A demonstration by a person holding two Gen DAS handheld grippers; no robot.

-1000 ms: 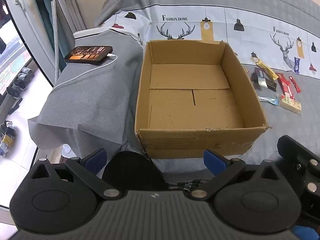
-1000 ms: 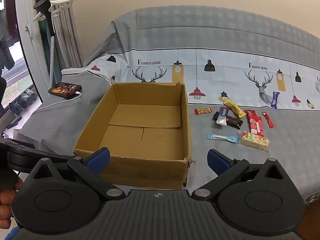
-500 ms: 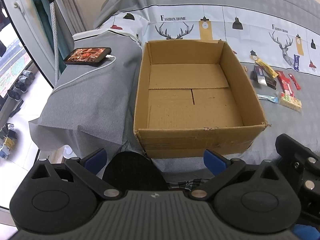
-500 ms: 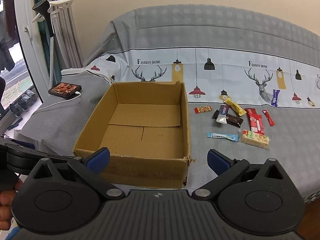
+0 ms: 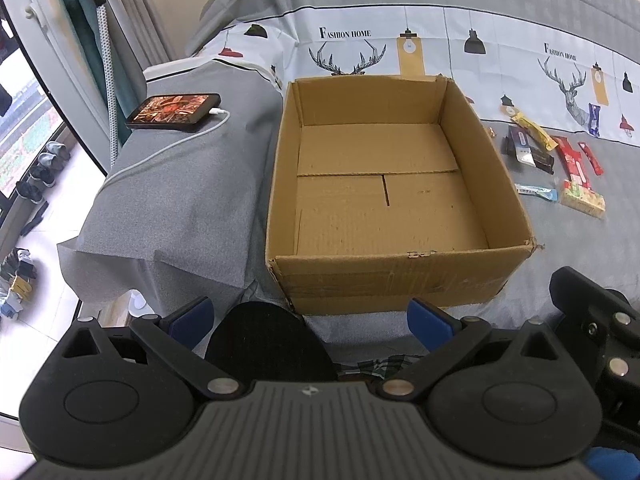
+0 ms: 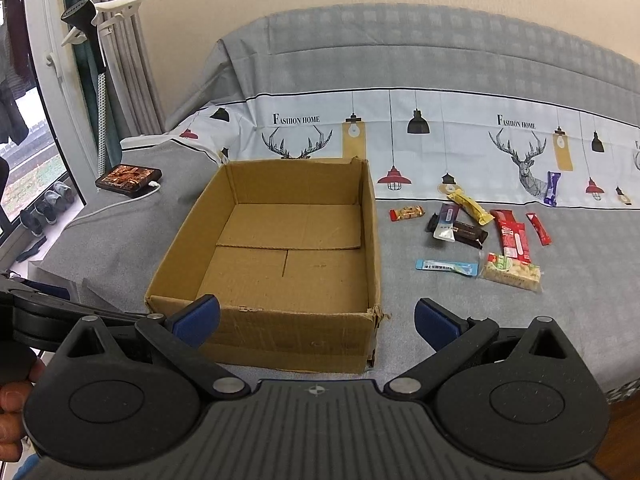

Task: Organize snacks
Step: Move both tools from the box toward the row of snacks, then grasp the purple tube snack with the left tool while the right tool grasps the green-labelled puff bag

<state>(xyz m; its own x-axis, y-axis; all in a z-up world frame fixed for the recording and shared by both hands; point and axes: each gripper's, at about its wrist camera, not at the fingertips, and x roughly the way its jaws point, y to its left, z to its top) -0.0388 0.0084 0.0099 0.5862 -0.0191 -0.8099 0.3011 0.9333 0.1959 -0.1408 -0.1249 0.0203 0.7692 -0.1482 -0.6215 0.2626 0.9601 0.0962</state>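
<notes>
A: Box status?
B: Open brown corrugated cardboard box on the grey textured bed cover, nothing inside, near right corner torn. Flaps lie flat on the floor.
A: Snacks?
B: Loose cluster of glossy wrapped snack bars right of the box, apart from its wall: red, yellow, dark brown, pale blue, one clear pack.
A: Grippers?
B: Left gripper and right gripper both spread wide, holding nothing, short of the box's near wall.
A: Clearance?
B: Bare cover between box and snacks. Black smartphone on a white cable sits left.
</notes>
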